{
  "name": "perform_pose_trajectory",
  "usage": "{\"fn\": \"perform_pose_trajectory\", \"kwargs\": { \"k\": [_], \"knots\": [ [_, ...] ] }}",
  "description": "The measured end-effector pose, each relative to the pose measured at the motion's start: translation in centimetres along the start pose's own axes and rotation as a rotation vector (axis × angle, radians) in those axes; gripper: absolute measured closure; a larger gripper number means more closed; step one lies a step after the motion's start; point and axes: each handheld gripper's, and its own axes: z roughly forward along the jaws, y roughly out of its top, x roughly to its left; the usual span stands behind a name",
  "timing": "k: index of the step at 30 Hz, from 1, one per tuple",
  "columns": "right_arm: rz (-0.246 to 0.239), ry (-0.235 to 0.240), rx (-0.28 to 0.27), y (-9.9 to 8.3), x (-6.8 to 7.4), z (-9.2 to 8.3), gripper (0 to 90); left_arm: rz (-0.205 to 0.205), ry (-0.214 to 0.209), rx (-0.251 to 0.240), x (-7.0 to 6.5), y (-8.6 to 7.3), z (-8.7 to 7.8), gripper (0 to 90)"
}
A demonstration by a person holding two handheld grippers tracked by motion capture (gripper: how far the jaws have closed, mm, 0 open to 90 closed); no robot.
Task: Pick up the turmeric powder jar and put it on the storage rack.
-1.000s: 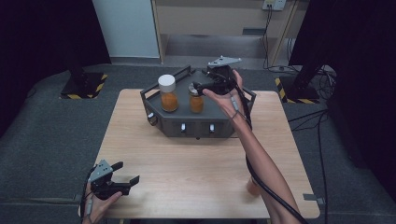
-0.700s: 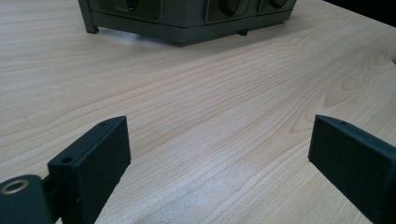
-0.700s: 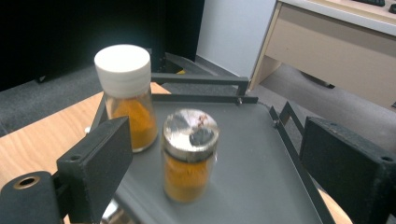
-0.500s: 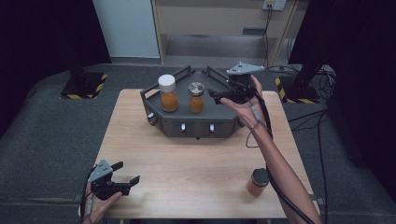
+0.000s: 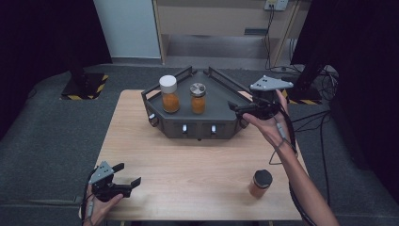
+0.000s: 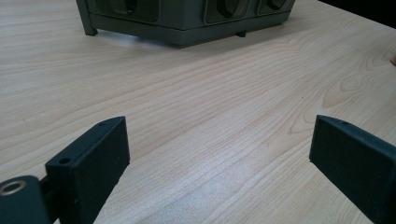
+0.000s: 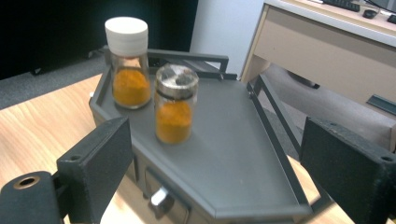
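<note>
A dark tray stands at the back middle of the wooden table. On it are two jars of orange powder: a white-lidded jar and a metal-lidded jar, both upright. My right gripper hovers at the tray's right edge, open, jaws pointing left with nothing between them. In the right gripper view the metal-lidded jar and the white-lidded jar stand beyond the right gripper. My left gripper rests open near the table's front left corner.
A third jar of orange powder with a black lid stands on the table at the front right. In the left gripper view, bare wood lies between the jaws and the tray's front wall. A cabinet stands behind the table.
My right gripper has drawn back to the right, from over the metal-lidded jar to the tray's right edge, with its jaws just as wide. The left gripper has not moved.
</note>
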Motion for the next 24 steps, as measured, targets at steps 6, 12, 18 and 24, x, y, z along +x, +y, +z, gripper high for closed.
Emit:
{"fn": "perform_pose_trajectory", "kwargs": {
  "k": [6,12,18,24],
  "knots": [
    [0.008,-0.017,-0.002,-1.6,-0.2,-2.3,9.7,0.001,0.001,0.004,0.0,0.0,0.0,4.0],
    [0.015,-0.034,0.009,-3.1,-0.3,-4.2,9.7,0.002,0.001,0.005,-0.1,0.1,0.1,4.0],
    [0.032,-0.052,0.021,-4.8,-0.3,-5.9,9.7,0.002,0.001,0.007,-0.1,0.1,0.1,4.0],
    [0.054,-0.086,0.026,-6.7,-0.2,-7.6,9.7,0.001,-0.001,0.010,0.0,0.1,0.2,4.0]
  ]
}}
